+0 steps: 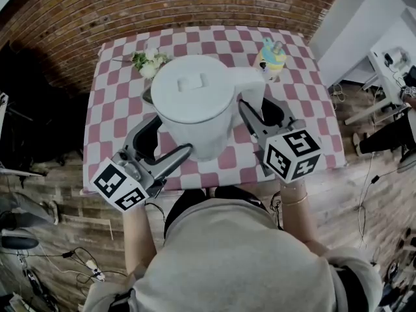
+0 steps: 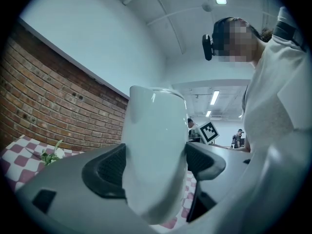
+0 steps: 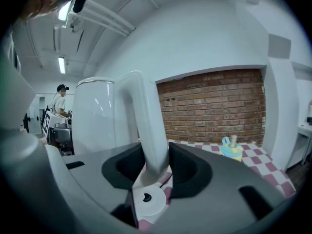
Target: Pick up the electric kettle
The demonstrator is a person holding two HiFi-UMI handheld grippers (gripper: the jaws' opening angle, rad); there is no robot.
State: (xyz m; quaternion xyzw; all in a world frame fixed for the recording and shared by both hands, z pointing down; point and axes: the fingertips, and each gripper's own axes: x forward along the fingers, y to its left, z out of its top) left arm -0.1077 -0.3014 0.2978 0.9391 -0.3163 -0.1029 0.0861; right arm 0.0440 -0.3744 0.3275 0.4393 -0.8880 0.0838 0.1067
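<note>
The white electric kettle [image 1: 195,103] hangs above the checked table [image 1: 110,96], held from both sides. My left gripper [image 1: 162,145] is shut on the kettle's body [image 2: 156,145], with a dark pad pressing on each side of it. My right gripper [image 1: 263,112] is shut on the kettle's curved handle [image 3: 146,121], which fills the gap between its pads. In the right gripper view the kettle's round white base [image 3: 146,201] lies on the cloth below the handle, apart from the kettle.
A small bunch of white flowers [image 1: 149,62] lies at the table's far left. A yellow and blue toy cup [image 1: 272,57] stands at the far right. A brick wall runs behind the table. Other people are in the background.
</note>
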